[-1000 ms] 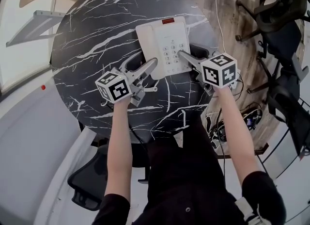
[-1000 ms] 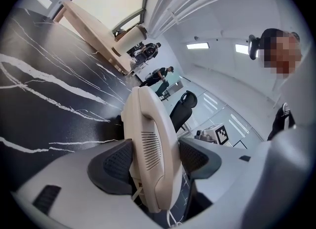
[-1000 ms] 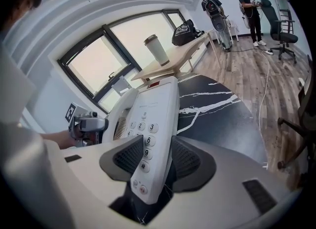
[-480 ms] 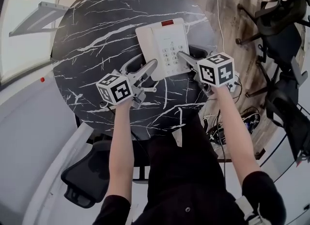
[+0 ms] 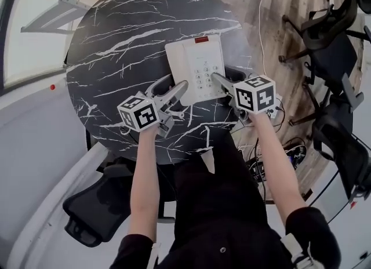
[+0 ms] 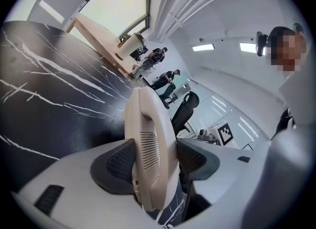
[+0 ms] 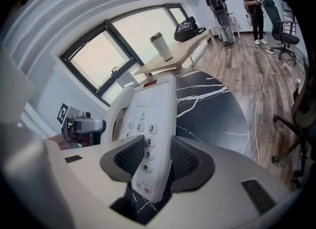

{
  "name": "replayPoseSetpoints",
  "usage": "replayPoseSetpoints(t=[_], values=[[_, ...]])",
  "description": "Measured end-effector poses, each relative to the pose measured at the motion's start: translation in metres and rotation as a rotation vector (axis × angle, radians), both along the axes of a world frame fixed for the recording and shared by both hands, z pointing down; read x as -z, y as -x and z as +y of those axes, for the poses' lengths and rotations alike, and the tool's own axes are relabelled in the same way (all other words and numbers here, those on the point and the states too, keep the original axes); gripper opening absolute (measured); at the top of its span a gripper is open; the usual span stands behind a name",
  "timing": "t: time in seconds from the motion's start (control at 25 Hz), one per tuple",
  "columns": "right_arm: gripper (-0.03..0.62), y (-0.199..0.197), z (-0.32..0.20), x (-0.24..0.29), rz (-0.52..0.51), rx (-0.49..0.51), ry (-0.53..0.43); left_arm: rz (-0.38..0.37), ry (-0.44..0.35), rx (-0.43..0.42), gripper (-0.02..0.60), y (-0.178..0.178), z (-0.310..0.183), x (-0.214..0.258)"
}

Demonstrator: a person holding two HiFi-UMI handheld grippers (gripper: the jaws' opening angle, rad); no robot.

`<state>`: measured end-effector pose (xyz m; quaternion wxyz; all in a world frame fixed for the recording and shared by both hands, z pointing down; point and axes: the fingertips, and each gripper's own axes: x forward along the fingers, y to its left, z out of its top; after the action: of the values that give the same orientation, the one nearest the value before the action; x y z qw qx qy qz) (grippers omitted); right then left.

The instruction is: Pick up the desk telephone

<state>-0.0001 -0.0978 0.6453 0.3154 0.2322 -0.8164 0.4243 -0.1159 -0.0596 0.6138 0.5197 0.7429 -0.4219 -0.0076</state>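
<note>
Firmly, left gripper (image 5: 175,83) and right gripper (image 5: 223,76) pinch a seemingly plastic telephone (image 5: 194,59).

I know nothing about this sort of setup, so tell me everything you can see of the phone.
The phone is a cream desk set, plastic by its look, with a handset along its left side, a number keypad and a small red patch at its far edge. It lies face up over the black marbled table. The left gripper clamps the handset side, the right gripper the keypad side; both pairs of jaws have just been closing on it.
</note>
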Motion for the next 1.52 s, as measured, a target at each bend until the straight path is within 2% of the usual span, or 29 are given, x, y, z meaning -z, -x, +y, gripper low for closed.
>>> replayPoseSetpoints(t=[0.36, 0.68, 0.96, 1.24, 1.52], values=[[0.184, -0.008, -0.003, 0.053, -0.036, 0.019, -0.092, -0.032, -0.091, 0.039, 0.281, -0.010, 0.003, 0.054], [0.184, -0.009, -0.002, 0.093, -0.071, 0.031, -0.137, -0.057, -0.113, 0.088, 0.281, -0.016, 0.013, 0.094], [0.184, 0.003, -0.012, 0.129, -0.128, 0.042, -0.180, -0.114, -0.184, 0.127, 0.281, -0.007, 0.007, 0.135], [0.184, 0.023, -0.033, 0.178, -0.179, 0.063, -0.269, -0.152, -0.280, 0.165, 0.281, 0.011, -0.008, 0.184], [0.184, 0.036, -0.041, 0.213, -0.224, 0.073, -0.319, -0.199, -0.346, 0.175, 0.281, 0.022, -0.014, 0.220]])
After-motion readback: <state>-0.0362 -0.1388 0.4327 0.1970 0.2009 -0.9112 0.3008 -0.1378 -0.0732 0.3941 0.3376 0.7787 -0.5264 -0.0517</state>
